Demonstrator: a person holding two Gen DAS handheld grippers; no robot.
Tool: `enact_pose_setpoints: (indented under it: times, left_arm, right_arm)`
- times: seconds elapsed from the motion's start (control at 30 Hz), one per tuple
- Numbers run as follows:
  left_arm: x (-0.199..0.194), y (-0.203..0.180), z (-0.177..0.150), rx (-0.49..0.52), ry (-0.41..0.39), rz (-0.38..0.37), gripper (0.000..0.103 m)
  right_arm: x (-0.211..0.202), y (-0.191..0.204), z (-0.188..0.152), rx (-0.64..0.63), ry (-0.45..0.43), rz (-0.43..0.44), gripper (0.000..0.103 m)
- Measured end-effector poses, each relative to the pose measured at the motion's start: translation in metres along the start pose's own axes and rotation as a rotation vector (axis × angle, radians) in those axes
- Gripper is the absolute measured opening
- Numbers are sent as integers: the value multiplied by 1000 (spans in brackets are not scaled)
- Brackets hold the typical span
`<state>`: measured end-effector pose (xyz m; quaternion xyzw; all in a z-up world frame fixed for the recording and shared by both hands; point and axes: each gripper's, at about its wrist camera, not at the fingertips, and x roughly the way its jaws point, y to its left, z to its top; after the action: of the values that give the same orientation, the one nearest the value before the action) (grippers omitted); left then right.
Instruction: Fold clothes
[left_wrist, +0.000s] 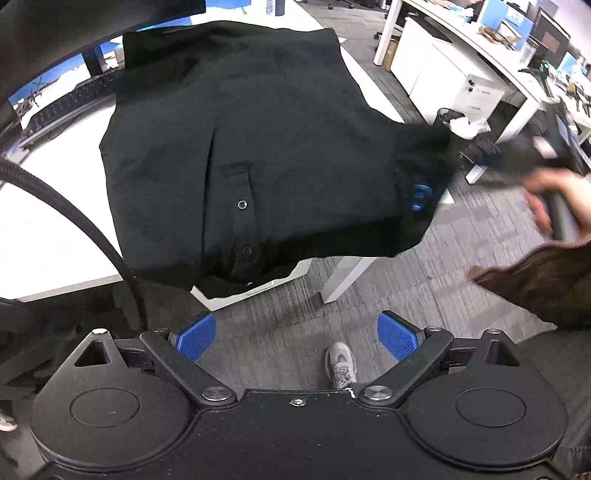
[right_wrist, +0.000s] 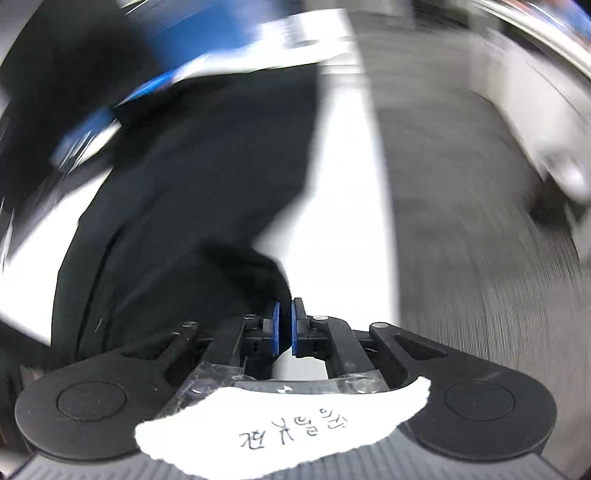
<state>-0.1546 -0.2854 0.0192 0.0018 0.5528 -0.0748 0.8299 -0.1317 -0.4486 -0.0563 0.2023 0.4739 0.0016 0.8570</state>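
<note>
A black button-up shirt with a blue logo lies spread over the white table, its near edge hanging past the table's front. My left gripper is open and empty, held back from the shirt above the floor. My right gripper is shut on a corner of the black shirt, which stretches away from the pads over the table. In the left wrist view the right gripper is a blurred shape at the shirt's right corner, lifted off the table's side.
Grey carpet floor lies right of the table. White desks and cabinets and a bin stand at the back right. A keyboard and monitor sit at the table's far left. My shoe is below the left gripper.
</note>
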Motion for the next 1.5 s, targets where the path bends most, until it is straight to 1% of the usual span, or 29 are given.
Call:
enact_pose_setpoints:
  times: [0.03, 0.07, 0.13, 0.17, 0.2, 0.23, 0.27, 0.3, 0.37, 0.47, 0.57, 0.67, 0.7, 0.77, 0.8, 0.83, 0.93, 0.97, 1.03, 1.1, 1.13, 1.17, 1.2, 1.3, 1.33, 1.4, 1.43, 1.47, 1.5]
  left_arm:
    - [3, -1, 3, 1, 6, -2, 93]
    - [5, -2, 6, 4, 12, -3, 93]
    - [10, -5, 11, 23, 25, 5, 93]
    - [11, -5, 13, 33, 31, 11, 93]
    - [11, -6, 15, 43, 37, 18, 93]
    - [11, -5, 16, 48, 41, 23, 93]
    - [10, -3, 17, 51, 42, 26, 93]
    - [8, 1, 17, 51, 41, 31, 93]
    - [5, 10, 18, 43, 38, 46, 93]
    - [-2, 29, 15, 21, 29, 66, 93]
    - [-14, 53, 7, -15, 13, 79, 93]
    - [-26, 84, -4, -37, 0, 84, 94]
    - [-29, 95, -6, -34, -4, 84, 94]
    - [-36, 117, -12, -30, -12, 84, 94]
    - [-40, 129, -14, -22, -17, 78, 93]
    - [-43, 140, -16, -12, -23, 71, 94]
    - [-47, 177, -20, -1, -40, 39, 94]
    - [-48, 189, -21, -3, -39, 26, 94]
    - [-48, 212, -22, -7, -34, -1, 94]
    - [-49, 232, -21, -8, -33, -34, 94]
    - [-51, 240, -21, -5, -34, -48, 94]
    - [-53, 246, -21, 0, -37, -58, 94]
    - [-54, 252, -21, 6, -40, -68, 94]
    - [-58, 267, -25, 4, -51, -84, 94]
    - [-58, 272, -25, -6, -53, -90, 94]
    - [-56, 278, -28, -33, -53, -105, 94]
    - [-56, 279, -29, -40, -54, -107, 94]
    - [-56, 280, -29, -45, -55, -108, 93]
    - [-55, 281, -30, -50, -56, -108, 93]
  right_arm:
    - [-5, -26, -5, 64, 20, -37, 18]
    - [-9, -51, -11, 119, 49, -74, 27]
    - [-23, -83, -16, 169, 57, -116, 31]
    - [-31, -88, -15, 158, 40, -131, 41]
    - [-40, -88, -13, 132, 13, -145, 57]
    - [-46, -81, -10, 95, -13, -134, 66]
    - [-50, -69, -5, 52, -39, -111, 79]
    - [-49, -54, 0, 7, -51, -68, 86]
    - [-38, -12, 12, -91, -38, 73, 90]
    - [-3, 62, 27, -198, 29, 302, 96]
    - [53, 136, 36, -175, 136, 508, 96]
    - [106, 194, 40, -164, 211, 656, 96]
    - [126, 208, 44, -160, 233, 661, 96]
    - [163, 225, 53, -134, 277, 624, 96]
    - [174, 229, 54, -103, 298, 617, 96]
    - [182, 230, 52, -68, 311, 624, 96]
    - [194, 228, 45, 36, 305, 705, 96]
    - [197, 232, 41, 62, 306, 715, 96]
    - [203, 243, 34, 96, 305, 714, 97]
    - [211, 264, 29, 76, 278, 654, 96]
    - [211, 270, 27, 71, 259, 616, 85]
    - [212, 275, 26, 77, 264, 587, 25]
    - [206, 289, 26, 32, 258, 569, 7]
    - [174, 342, 24, -181, 199, 523, 6]
    - [163, 363, 21, -256, 194, 534, 6]
    - [156, 408, 3, -334, 240, 606, 7]
    - [155, 431, -7, -366, 268, 644, 9]
    - [158, 449, -22, -399, 327, 661, 18]
    - [164, 465, -38, -433, 403, 667, 42]
